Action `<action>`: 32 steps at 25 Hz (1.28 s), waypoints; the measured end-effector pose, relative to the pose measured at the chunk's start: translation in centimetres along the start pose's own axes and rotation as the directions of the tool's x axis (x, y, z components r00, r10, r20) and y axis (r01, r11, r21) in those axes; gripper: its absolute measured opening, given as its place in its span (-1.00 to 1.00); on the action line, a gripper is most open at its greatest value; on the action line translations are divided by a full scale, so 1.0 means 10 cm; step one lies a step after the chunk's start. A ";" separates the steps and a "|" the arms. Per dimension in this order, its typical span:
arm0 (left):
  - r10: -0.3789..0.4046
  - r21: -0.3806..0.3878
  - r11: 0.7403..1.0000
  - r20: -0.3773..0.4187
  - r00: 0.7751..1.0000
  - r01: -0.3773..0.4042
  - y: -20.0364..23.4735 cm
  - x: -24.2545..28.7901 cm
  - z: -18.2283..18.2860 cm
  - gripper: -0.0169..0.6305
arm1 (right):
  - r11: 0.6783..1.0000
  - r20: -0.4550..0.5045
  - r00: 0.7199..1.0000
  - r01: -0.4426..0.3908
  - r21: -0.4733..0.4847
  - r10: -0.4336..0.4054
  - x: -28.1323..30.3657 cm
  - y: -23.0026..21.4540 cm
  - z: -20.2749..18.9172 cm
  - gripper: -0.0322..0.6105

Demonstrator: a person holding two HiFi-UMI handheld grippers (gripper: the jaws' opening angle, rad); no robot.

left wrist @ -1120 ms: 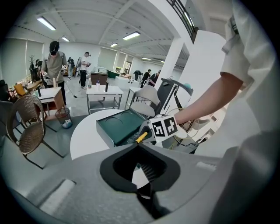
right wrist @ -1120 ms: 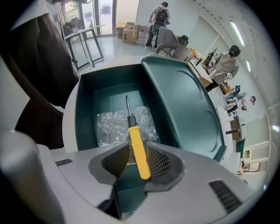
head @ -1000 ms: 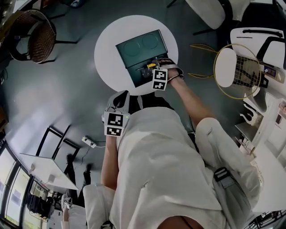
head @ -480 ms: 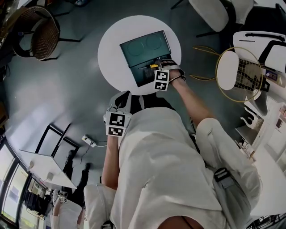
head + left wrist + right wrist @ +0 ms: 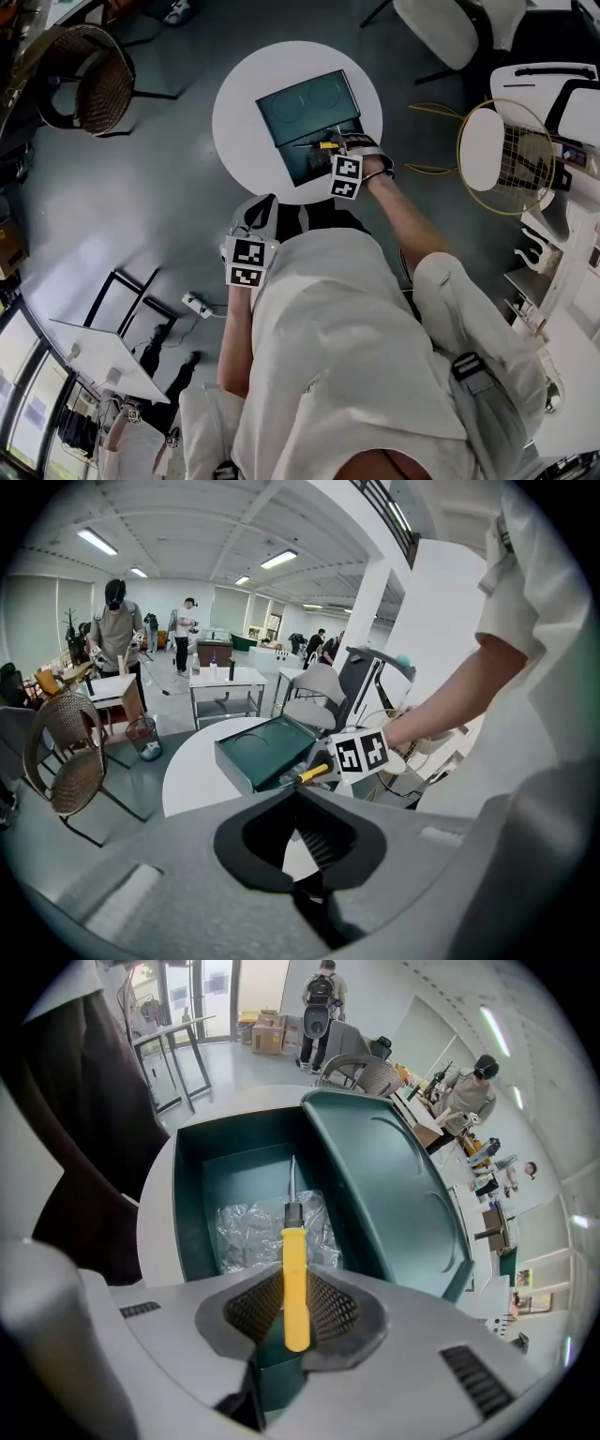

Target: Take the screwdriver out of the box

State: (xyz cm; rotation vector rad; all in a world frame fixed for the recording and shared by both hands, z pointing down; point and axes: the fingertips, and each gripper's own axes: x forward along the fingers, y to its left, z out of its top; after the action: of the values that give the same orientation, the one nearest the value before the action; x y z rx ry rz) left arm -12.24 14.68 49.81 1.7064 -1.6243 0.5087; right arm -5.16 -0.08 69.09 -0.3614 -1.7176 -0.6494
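Okay, the round white table (image 5: 239,117) sits upper middle in the head view, with a wicker chair (image 5: 89,80) in the upper left, well apart from it. The teal box (image 5: 302,169) stands open on the table, and its lid (image 5: 307,105) is swung back toward the top of the frame.

My left gripper (image 5: 302,836) hangs off the table, lower left of it in the head view and close against my torso. In the left gripper view its jaws stand apart with nothing between them, so it is released. That view looks across at the box from the side.

My right gripper (image 5: 293,1297) is at the box's near right edge in the head view and points steeply down into it. Its jaws have just been closing, and the yellow handle sits between the mesh pads, gripped. So it is clenched on the screwdriver (image 5: 293,1251).

In the right gripper view a crinkled clear plastic bag (image 5: 244,1232) lies on the box floor, centre frame. The screwdriver runs straight up the middle of that view. Its handle is in the jaws, and its thin metal shaft reaches out over the bag, inside the box walls. I cannot tell whether the tip touches the bag or floats above it.
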 end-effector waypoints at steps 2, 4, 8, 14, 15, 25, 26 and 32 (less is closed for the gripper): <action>-0.008 0.009 1.000 0.009 1.000 0.008 0.00 0.00 0.03 -0.92 | 1.000 0.014 1.000 0.009 0.021 -0.009 -0.07 -0.01 0.01 -0.65; -0.020 0.016 1.000 0.022 1.000 0.019 0.01 0.00 0.07 -0.92 | 0.999 0.025 1.000 0.015 0.040 -0.016 -0.15 0.00 0.01 -0.65; -0.060 0.012 0.998 0.045 0.997 0.060 -0.01 0.10 0.08 -0.92 | 0.991 0.052 0.998 0.031 0.129 -0.038 -0.40 -0.01 -0.02 -0.65; -0.139 0.054 0.989 0.071 0.988 0.135 0.02 0.22 0.20 -0.92 | 0.942 0.072 0.992 0.072 0.327 -0.101 -0.85 -0.08 0.01 -0.65; -0.152 0.065 0.987 0.075 0.985 0.148 0.02 0.23 0.24 -0.92 | 0.924 0.079 0.991 0.074 0.376 -0.112 -0.93 -0.10 0.02 -0.65; -0.309 0.142 0.944 0.054 0.950 0.299 0.14 0.40 0.29 -0.92 | 0.552 0.266 0.930 -0.086 0.830 -0.254 -1.50 -0.25 0.37 -0.65; -0.319 0.146 0.940 0.047 0.947 0.310 0.12 0.44 0.28 -0.92 | 0.509 0.286 0.919 -0.115 0.853 -0.271 -1.53 -0.24 0.35 -0.65; -0.350 0.116 0.933 0.075 0.934 0.341 -0.05 0.45 0.40 -0.92 | 0.327 0.405 0.841 -0.293 0.898 -0.359 -1.79 -0.24 0.30 -0.65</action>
State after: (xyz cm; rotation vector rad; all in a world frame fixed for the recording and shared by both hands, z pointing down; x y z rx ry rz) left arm -11.90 8.68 50.17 2.0665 -1.3347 0.3445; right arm -4.47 1.63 50.87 0.4246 -2.3456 0.6423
